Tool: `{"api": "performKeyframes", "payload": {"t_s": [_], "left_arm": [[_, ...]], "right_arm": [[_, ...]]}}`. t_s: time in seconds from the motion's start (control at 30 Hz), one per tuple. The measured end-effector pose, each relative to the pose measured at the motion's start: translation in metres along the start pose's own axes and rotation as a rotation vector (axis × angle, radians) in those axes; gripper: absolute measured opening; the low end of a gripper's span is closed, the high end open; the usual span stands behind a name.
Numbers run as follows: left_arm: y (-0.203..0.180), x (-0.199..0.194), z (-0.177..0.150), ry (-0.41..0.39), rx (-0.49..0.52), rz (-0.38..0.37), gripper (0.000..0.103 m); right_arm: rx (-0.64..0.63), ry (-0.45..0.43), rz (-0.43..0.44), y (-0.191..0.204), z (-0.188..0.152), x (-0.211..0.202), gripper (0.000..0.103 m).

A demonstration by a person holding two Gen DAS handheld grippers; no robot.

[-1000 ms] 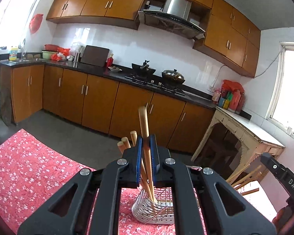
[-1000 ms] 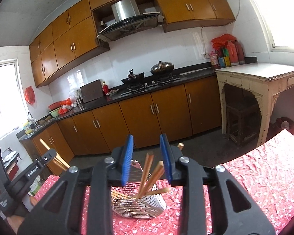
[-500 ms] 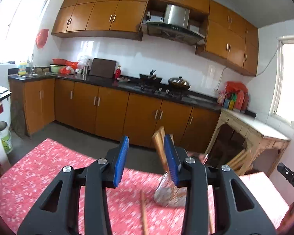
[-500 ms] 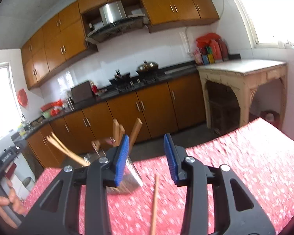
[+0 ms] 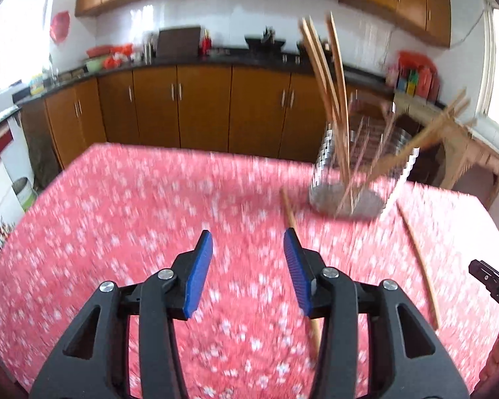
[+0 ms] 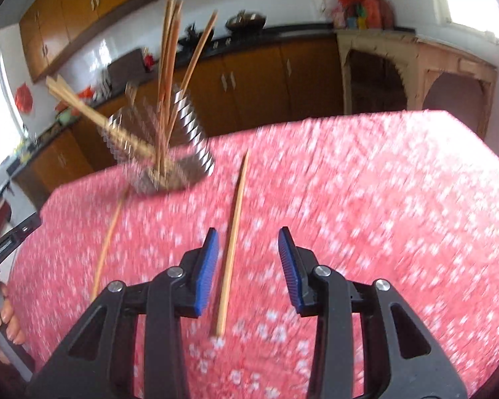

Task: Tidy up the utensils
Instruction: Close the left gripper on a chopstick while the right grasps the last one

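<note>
A wire utensil holder (image 5: pixel 359 173) (image 6: pixel 163 143) stands at the far side of the table with several wooden chopsticks upright and leaning in it. Two loose chopsticks lie on the cloth. One chopstick (image 5: pixel 291 219) (image 6: pixel 109 232) runs just beside and under the right finger of my left gripper (image 5: pixel 248 236), whose jaws are opening with nothing between them. The other chopstick (image 6: pixel 233 239) (image 5: pixel 419 259) lies on the cloth between the jaws of my right gripper (image 6: pixel 248 231), close to its left pad (image 6: pixel 206 266). That gripper is open and does not press on it.
The red floral tablecloth (image 5: pixel 116 232) (image 6: pixel 382 199) covers the table. Beyond its far edge are brown kitchen cabinets (image 5: pixel 199 106) and a dark counter. A worn wooden side table (image 6: pixel 432 53) stands to the right. A hand (image 6: pixel 6 316) holds the left gripper's handle.
My left gripper, shut on a chopstick above the holder, has let it go and spread its jaws. Both grippers have sunk and tilted down toward the cloth, short of the holder.
</note>
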State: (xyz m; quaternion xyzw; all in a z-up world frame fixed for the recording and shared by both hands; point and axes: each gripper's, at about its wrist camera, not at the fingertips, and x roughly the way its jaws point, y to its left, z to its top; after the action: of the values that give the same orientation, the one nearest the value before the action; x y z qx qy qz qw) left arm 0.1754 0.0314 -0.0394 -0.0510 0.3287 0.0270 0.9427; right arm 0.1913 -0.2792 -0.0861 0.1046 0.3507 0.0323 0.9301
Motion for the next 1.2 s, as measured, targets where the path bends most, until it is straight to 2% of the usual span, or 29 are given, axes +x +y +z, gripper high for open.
{"api": "performKeyframes", "payload": {"t_s": [0.03, 0.13, 0.4, 0.47, 0.5, 0.53, 0.67, 0.83, 1.03, 1.2], "left_arm": [[-0.001, 0.006, -0.005, 0.029, 0.0, -0.006, 0.052], [-0.002, 0.016, -0.024, 0.088, 0.001, -0.025, 0.052], [-0.011, 0.023, -0.038, 0.122, 0.026, -0.045, 0.052], [-0.013, 0.024, -0.039, 0.128, 0.032, -0.051, 0.052], [-0.014, 0.025, -0.039, 0.131, 0.033, -0.054, 0.052], [-0.016, 0.025, -0.04, 0.135, 0.037, -0.061, 0.052], [-0.024, 0.026, -0.043, 0.14, 0.059, -0.076, 0.052], [-0.031, 0.028, -0.046, 0.157, 0.07, -0.094, 0.052], [-0.042, 0.034, -0.05, 0.171, 0.089, -0.086, 0.052], [-0.047, 0.039, -0.056, 0.191, 0.099, -0.075, 0.052]], "right_arm": [[-0.011, 0.02, 0.002, 0.003, -0.005, 0.004, 0.037], [-0.049, 0.073, 0.004, 0.011, -0.018, 0.016, 0.037], [-0.111, 0.143, -0.022, 0.025, -0.03, 0.034, 0.037], [-0.106, 0.139, -0.029, 0.025, -0.029, 0.035, 0.025], [-0.102, 0.145, -0.038, 0.024, -0.029, 0.036, 0.014], [-0.097, 0.143, -0.049, 0.021, -0.028, 0.036, 0.009], [-0.05, 0.147, -0.054, 0.007, -0.024, 0.036, 0.008], [0.089, 0.129, -0.133, -0.026, -0.016, 0.034, 0.008], [0.009, 0.119, -0.163, -0.019, -0.019, 0.034, 0.009], [0.012, 0.119, -0.16, -0.018, -0.021, 0.031, 0.009]]}}
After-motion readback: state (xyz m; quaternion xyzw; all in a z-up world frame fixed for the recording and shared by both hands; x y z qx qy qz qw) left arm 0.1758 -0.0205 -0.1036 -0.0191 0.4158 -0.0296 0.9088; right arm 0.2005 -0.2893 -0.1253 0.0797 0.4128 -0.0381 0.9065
